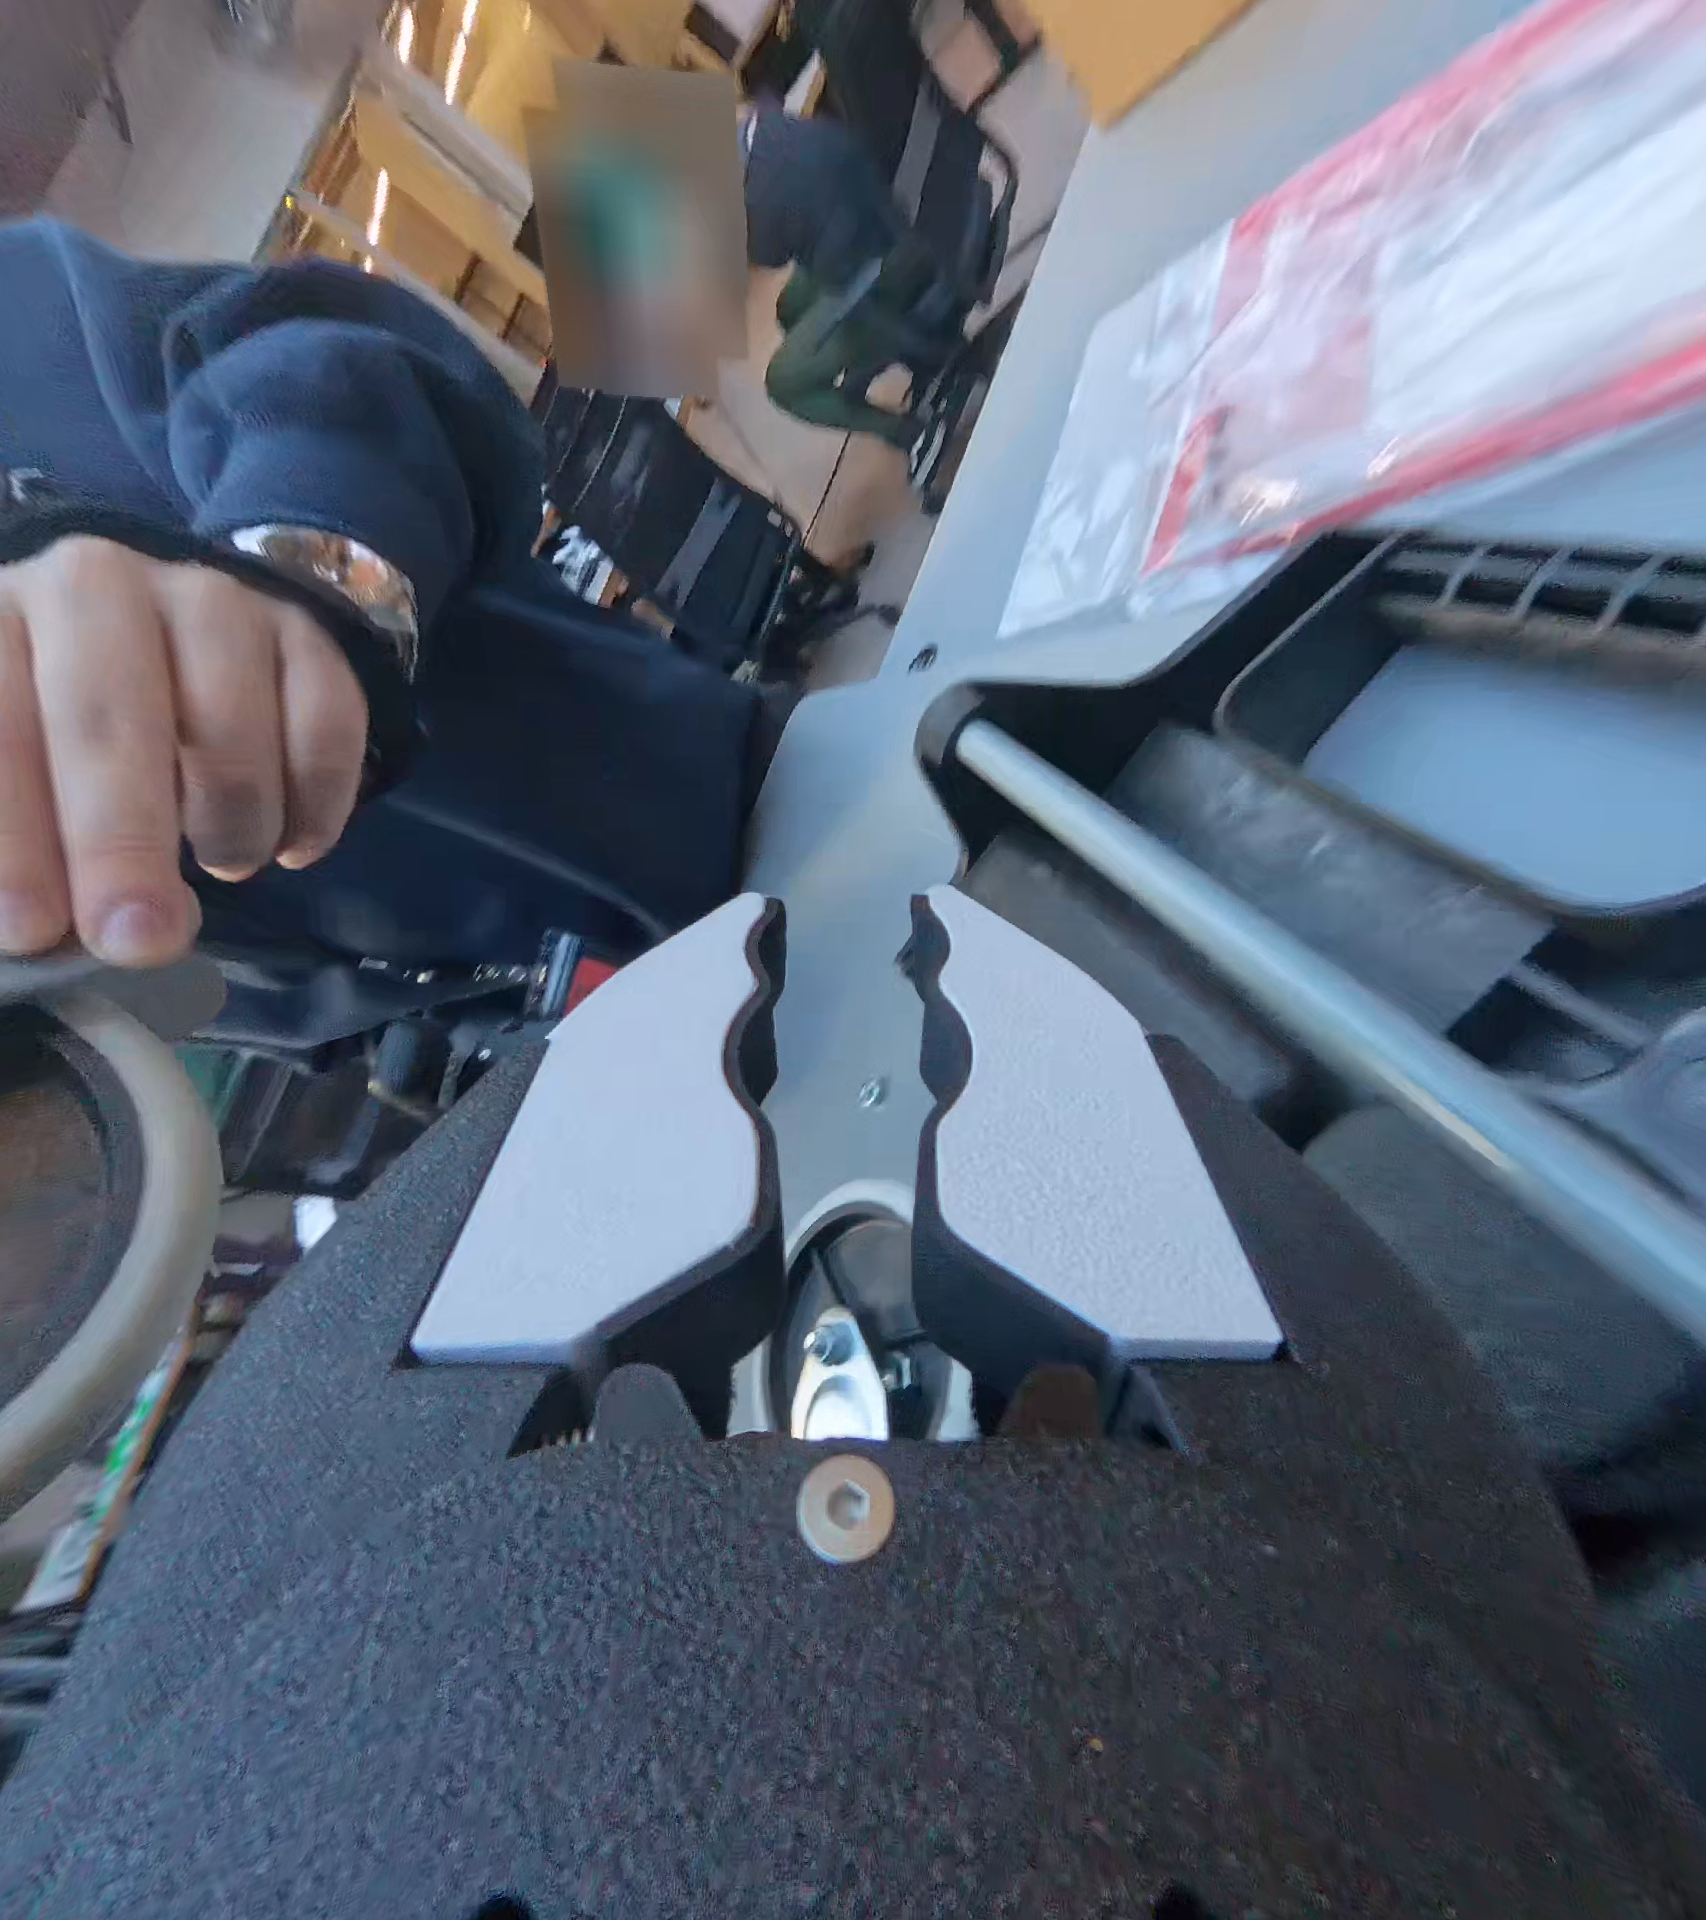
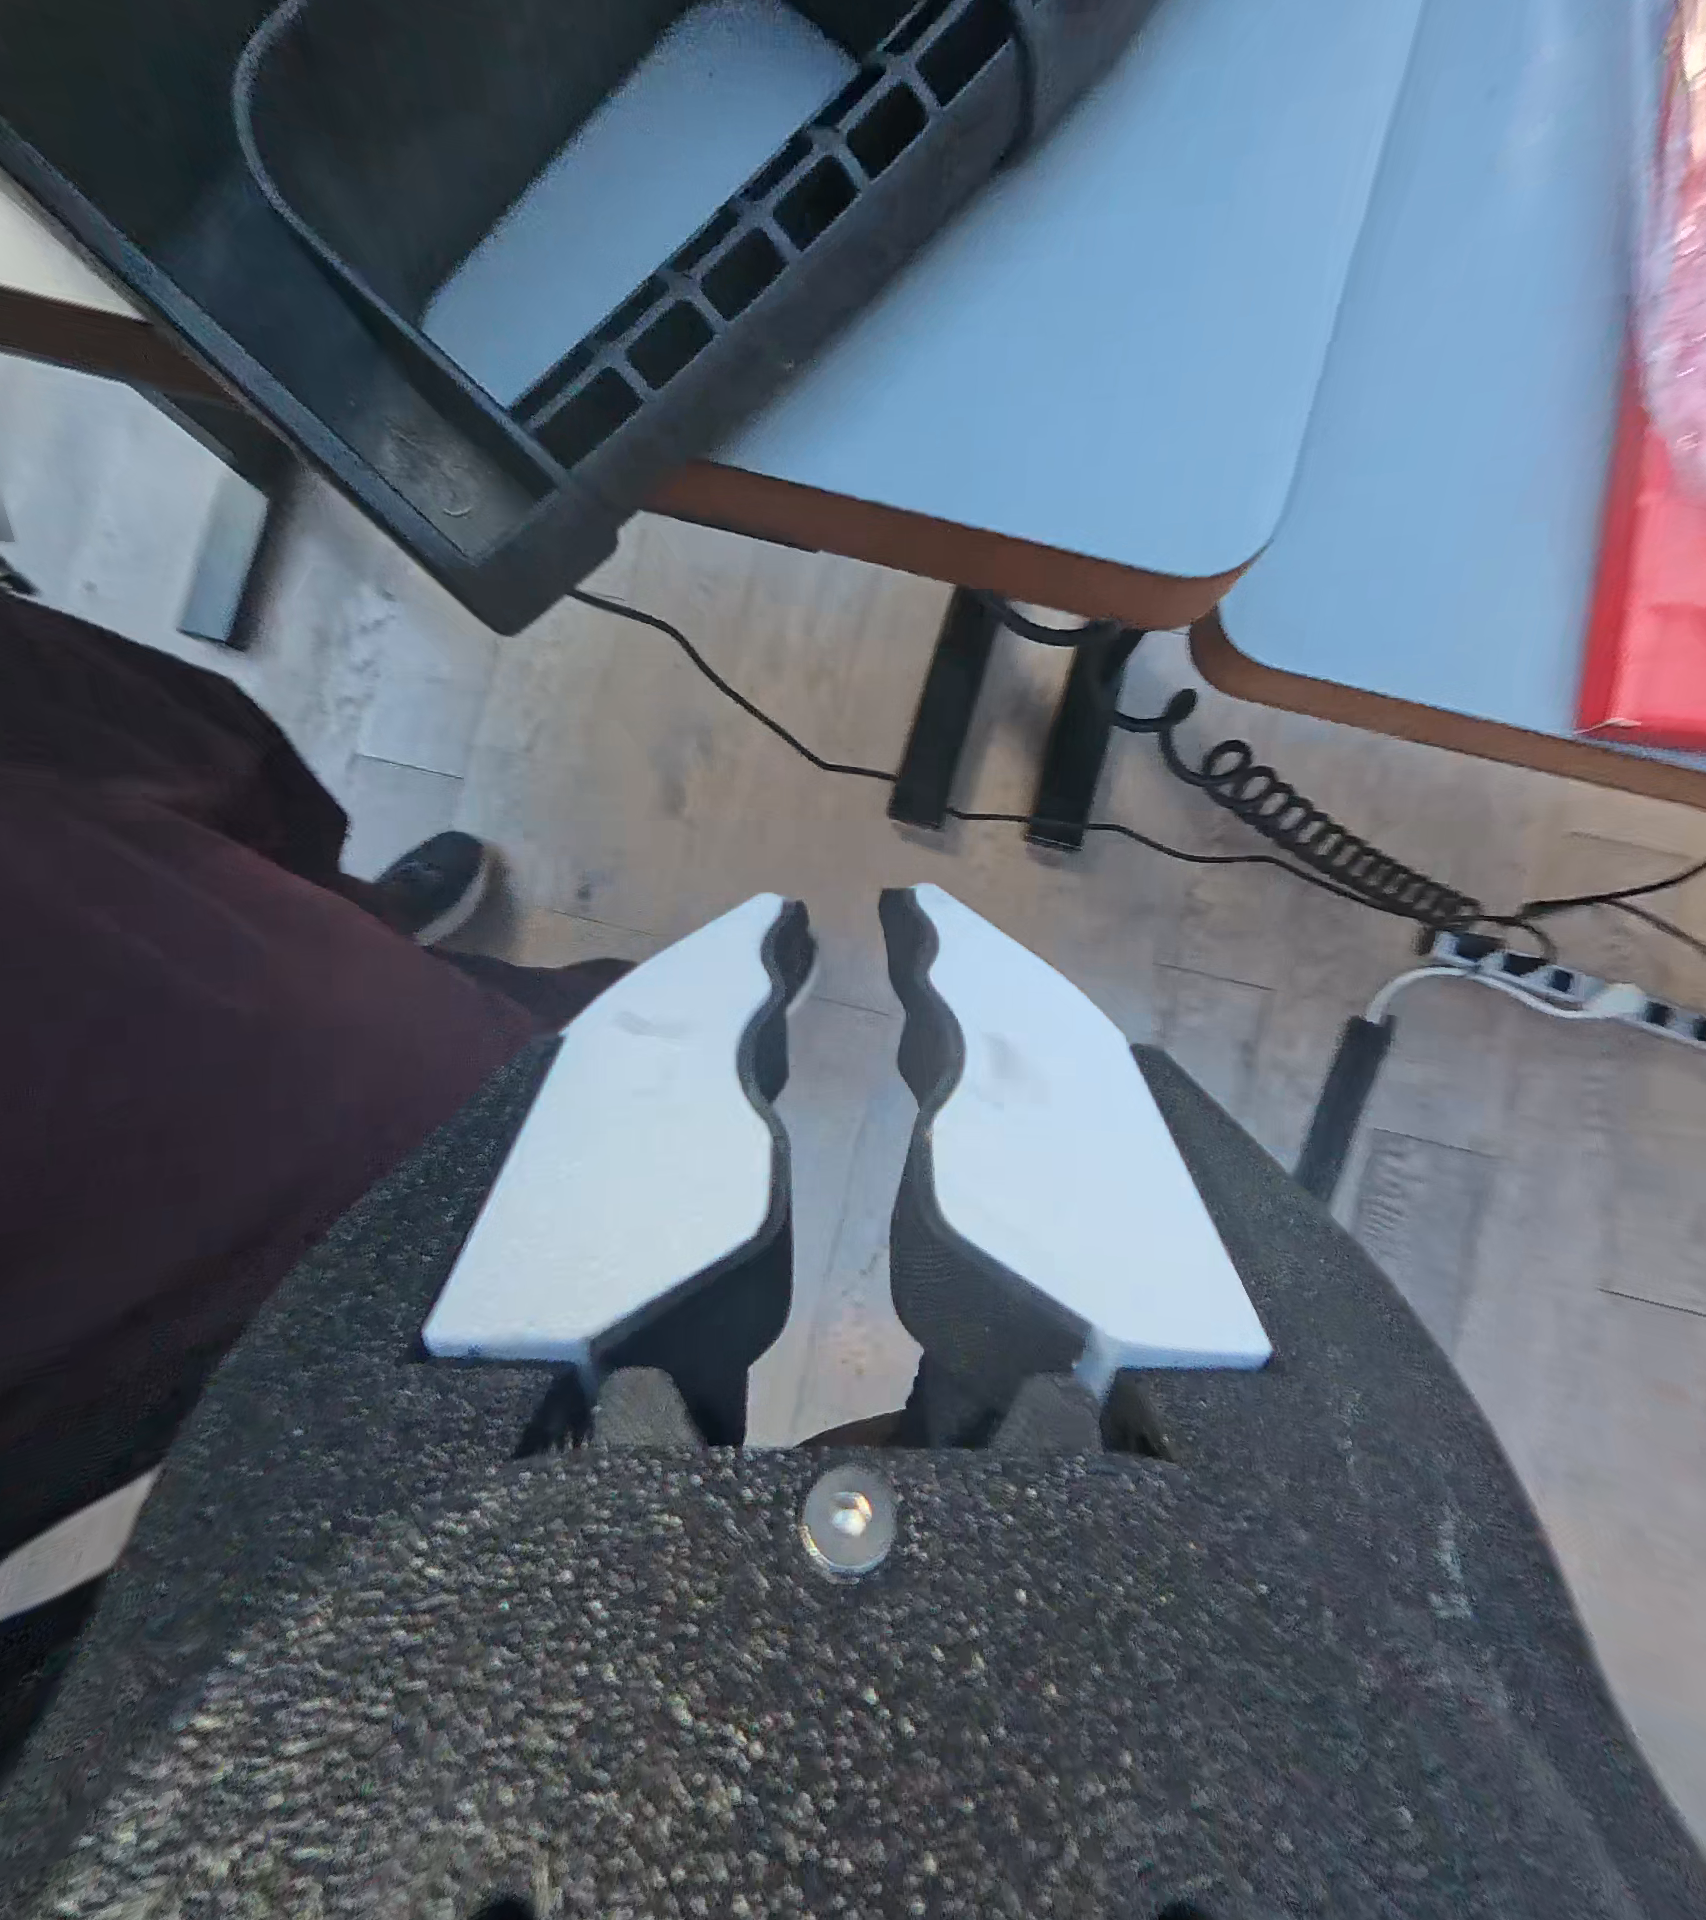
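Two pale tables [image 2: 1088, 343], one black tray [image 2: 475, 343], both tongs narrowly parted, empty.

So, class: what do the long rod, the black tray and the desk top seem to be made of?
Rod: likely metal, a smooth grey sheen with a bright streak along it.
Black tray: probably moulded plastic, matt, with a ribbed grid wall and rounded corners.
Desk top: looks like pale laminate over board, smooth and slightly glossy, with a brown edge band; the core is not visible.
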Action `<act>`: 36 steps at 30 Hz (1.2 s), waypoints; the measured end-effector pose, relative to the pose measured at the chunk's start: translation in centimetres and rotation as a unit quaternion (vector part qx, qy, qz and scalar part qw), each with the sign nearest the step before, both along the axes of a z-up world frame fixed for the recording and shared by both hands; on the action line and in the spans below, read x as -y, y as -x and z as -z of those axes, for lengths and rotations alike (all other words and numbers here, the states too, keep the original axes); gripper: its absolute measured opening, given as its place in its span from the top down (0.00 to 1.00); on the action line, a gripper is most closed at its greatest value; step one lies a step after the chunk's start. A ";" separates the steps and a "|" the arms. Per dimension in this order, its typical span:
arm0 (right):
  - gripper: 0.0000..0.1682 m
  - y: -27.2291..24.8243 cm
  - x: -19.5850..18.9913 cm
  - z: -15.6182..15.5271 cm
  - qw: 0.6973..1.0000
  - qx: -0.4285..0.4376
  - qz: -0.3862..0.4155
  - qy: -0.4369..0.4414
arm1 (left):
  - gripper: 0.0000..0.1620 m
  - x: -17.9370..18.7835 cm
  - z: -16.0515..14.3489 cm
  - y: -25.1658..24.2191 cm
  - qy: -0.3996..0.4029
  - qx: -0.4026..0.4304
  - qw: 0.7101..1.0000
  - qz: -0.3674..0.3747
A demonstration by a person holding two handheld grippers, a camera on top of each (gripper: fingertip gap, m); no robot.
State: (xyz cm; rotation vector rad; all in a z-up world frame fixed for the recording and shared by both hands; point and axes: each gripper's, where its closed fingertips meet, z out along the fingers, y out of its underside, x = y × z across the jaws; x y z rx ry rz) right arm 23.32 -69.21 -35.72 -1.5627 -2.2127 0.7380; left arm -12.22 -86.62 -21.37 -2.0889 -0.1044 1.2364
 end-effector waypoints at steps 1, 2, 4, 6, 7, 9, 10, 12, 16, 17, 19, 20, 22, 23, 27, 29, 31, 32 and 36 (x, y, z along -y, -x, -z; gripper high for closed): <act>0.89 0.0 -0.2 -0.8 1.000 -0.004 0.000 -0.016 | 0.85 -0.6 -0.7 -1.1 -0.014 0.006 1.000 0.023; 0.89 0.0 -0.1 -1.6 1.000 -0.009 0.002 -0.025 | 0.85 -1.1 -1.2 -2.0 -0.017 0.009 0.999 0.050; 0.89 0.1 0.7 -3.3 0.999 -0.025 0.008 -0.039 | 0.85 -0.9 -3.1 -3.3 -0.047 0.008 0.996 0.069; 0.89 0.2 2.3 -5.7 0.997 -0.054 0.017 -0.057 | 0.85 0.2 -4.7 -5.7 -0.110 0.063 0.988 0.089; 0.89 0.2 3.5 -7.2 0.995 -0.072 0.024 -0.061 | 0.85 1.1 -5.6 -7.4 -0.152 0.087 0.979 0.102; 0.89 0.0 6.8 -10.2 0.991 -0.110 0.036 -0.061 | 0.85 3.6 -7.0 -11.9 -0.219 0.134 0.956 0.144; 0.89 -0.2 8.9 -11.8 0.989 -0.129 0.037 -0.062 | 0.85 5.2 -7.4 -14.3 -0.243 0.156 0.944 0.162; 0.89 -0.7 13.9 -14.3 0.985 -0.160 0.025 -0.064 | 0.85 9.0 -7.5 -19.9 -0.268 0.200 0.920 0.205; 0.89 -0.6 25.1 -17.2 0.977 -0.197 -0.052 -0.054 | 0.85 18.7 -6.6 -29.1 -0.292 0.288 0.878 0.248; 0.89 0.1 27.6 -17.9 0.975 -0.205 -0.075 -0.047 | 0.85 21.4 -6.1 -30.1 -0.299 0.306 0.873 0.236; 0.88 2.6 31.6 -20.1 0.967 -0.226 -0.113 -0.036 | 0.85 26.7 -4.7 -30.3 -0.307 0.328 0.873 0.190; 0.88 4.3 33.1 -21.7 0.962 -0.238 -0.128 -0.030 | 0.85 29.4 -4.0 -30.0 -0.314 0.336 0.873 0.162; 0.88 8.1 35.7 -25.5 0.950 -0.270 -0.157 -0.020 | 0.84 34.2 -2.8 -29.2 -0.338 0.348 0.868 0.110; 0.88 10.1 36.8 -27.5 0.943 -0.285 -0.171 -0.018 | 0.84 36.4 -2.0 -29.0 -0.344 0.350 0.867 0.090; 0.86 16.8 39.9 -34.6 0.914 -0.331 -0.231 -0.051 | 0.84 44.2 1.9 -27.5 -0.310 0.325 0.894 0.013; 0.85 19.3 40.7 -37.2 0.900 -0.347 -0.254 -0.072 | 0.84 47.8 2.1 -25.8 -0.315 0.307 0.898 -0.019; 0.84 21.5 41.1 -39.1 0.889 -0.359 -0.271 -0.090 | 0.84 51.3 1.4 -23.3 -0.322 0.289 0.900 -0.056; 0.84 22.4 41.2 -39.8 0.884 -0.364 -0.276 -0.099 | 0.84 52.7 0.7 -21.8 -0.327 0.280 0.900 -0.070; 0.84 25.7 41.2 -40.8 0.878 -0.361 -0.287 -0.129 | 0.84 54.7 -3.4 -16.3 -0.301 0.252 0.918 -0.052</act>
